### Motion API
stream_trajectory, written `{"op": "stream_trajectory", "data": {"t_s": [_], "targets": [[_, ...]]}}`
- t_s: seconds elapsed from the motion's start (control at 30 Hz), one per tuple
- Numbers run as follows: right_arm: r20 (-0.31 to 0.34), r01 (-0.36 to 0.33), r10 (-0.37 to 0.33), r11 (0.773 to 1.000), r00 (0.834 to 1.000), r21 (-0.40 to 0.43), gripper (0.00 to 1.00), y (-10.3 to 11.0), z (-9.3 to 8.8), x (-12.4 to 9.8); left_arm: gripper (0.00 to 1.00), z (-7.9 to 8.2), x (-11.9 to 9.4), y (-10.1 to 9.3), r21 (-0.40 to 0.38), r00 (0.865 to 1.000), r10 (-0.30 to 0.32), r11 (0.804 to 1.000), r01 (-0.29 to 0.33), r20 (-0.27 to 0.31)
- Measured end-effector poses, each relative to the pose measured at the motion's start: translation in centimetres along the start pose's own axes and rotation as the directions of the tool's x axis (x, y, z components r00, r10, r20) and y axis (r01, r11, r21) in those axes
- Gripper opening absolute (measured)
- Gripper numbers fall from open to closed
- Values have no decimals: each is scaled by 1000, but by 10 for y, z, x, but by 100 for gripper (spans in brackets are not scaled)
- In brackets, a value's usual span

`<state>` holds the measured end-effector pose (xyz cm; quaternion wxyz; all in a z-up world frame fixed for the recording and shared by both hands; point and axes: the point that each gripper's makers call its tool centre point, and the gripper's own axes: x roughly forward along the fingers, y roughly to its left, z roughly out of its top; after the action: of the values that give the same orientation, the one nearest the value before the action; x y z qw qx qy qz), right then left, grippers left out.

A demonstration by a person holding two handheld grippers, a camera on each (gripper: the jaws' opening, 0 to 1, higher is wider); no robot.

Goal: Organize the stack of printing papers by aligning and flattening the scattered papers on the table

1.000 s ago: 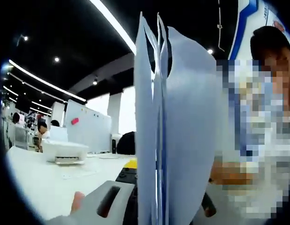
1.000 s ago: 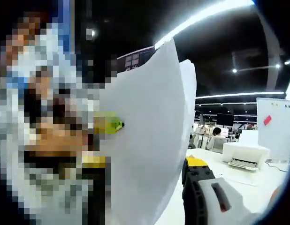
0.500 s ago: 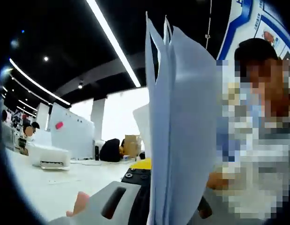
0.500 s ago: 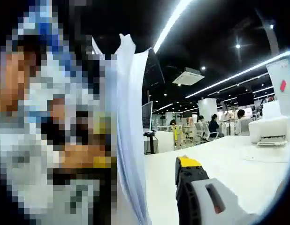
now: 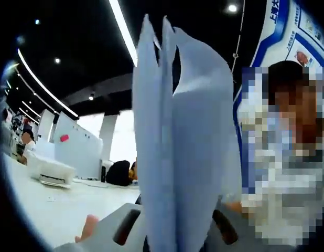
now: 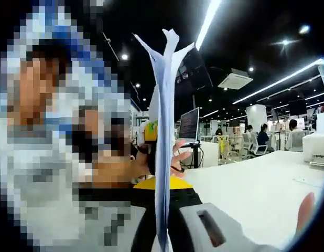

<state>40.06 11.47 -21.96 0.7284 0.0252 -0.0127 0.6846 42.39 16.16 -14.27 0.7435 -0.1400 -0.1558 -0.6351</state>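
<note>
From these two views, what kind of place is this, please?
Probably a large open-plan office or lab: long white strip ceiling lights, a white freestanding whiteboard, a dark computer monitor and seated people at white desks. The sheaf of white printing papers stands upright.

I see a white printer [image 5: 51, 173] on the counter [image 5: 62, 210], a whiteboard [image 5: 78, 152] behind it, a monitor [image 6: 189, 124] and seated people [image 6: 263, 137] farther off.
</note>
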Motion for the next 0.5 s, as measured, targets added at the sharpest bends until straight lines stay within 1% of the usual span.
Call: {"op": "stream_trajectory", "data": {"t_s": [0.03, 0.07, 0.1, 0.13, 0.2, 0.23, 0.27, 0.33, 0.4, 0.43, 0.47, 0.5], "targets": [[-20, 5, -6, 1000, 1000, -13, 0, 1, 0, -2, 16, -5, -3, 6, 15, 999, 36, 999, -36, -31], [-25, 8, -9, 1000, 1000, -17, 0, 0, 2, -4, 26, -7, -5, 10, 43, 997, 63, 997, -61, -46], [-32, 11, -12, 1000, 999, -20, 0, -1, 3, -6, 32, -8, -7, 14, 51, 994, 92, 995, -89, -54], [-48, 5, -6, 1000, 999, -22, 0, -1, 4, -10, 35, -11, -9, 17, 60, 990, 115, 992, -111, -77], [-98, 10, -12, 1000, 995, -21, 0, -5, 6, -17, 39, -16, -16, 21, 92, 982, 140, 987, -129, -129], [-151, -8, 4, 1000, 989, -25, 0, -4, 6, -22, 41, -17, -21, 23, 103, 974, 158, 984, -142, -163], [-202, -6, -3, 999, 979, -40, 0, -7, 8, -28, 44, -14, -24, 23, 105, 972, 165, 983, -149, -166], [-250, -17, 0, 998, 968, -65, 0, -9, 12, -33, 47, -10, -28, 25, 120, 966, 192, 978, -173, -173], [-299, -28, 2, 996, 954, -82, 0, -12, 18, -36, 51, -4, -28, 25, 152, 964, 203, 972, -177, -173], [-322, -31, 2, 996, 947, -85, 0, -8, 19, -34, 53, -2, -27, 26, 159, 962, 208, 971, -181, -176], [-334, -34, 5, 996, 943, -83, 0, -7, 20, -34, 53, 0, -27, 26, 160, 960, 213, 969, -186, -179], [-367, -52, 17, 995, 930, -86, 0, -5, 25, -33, 53, 3, -26, 28, 168, 956, 223, 967, -193, -188]]}}
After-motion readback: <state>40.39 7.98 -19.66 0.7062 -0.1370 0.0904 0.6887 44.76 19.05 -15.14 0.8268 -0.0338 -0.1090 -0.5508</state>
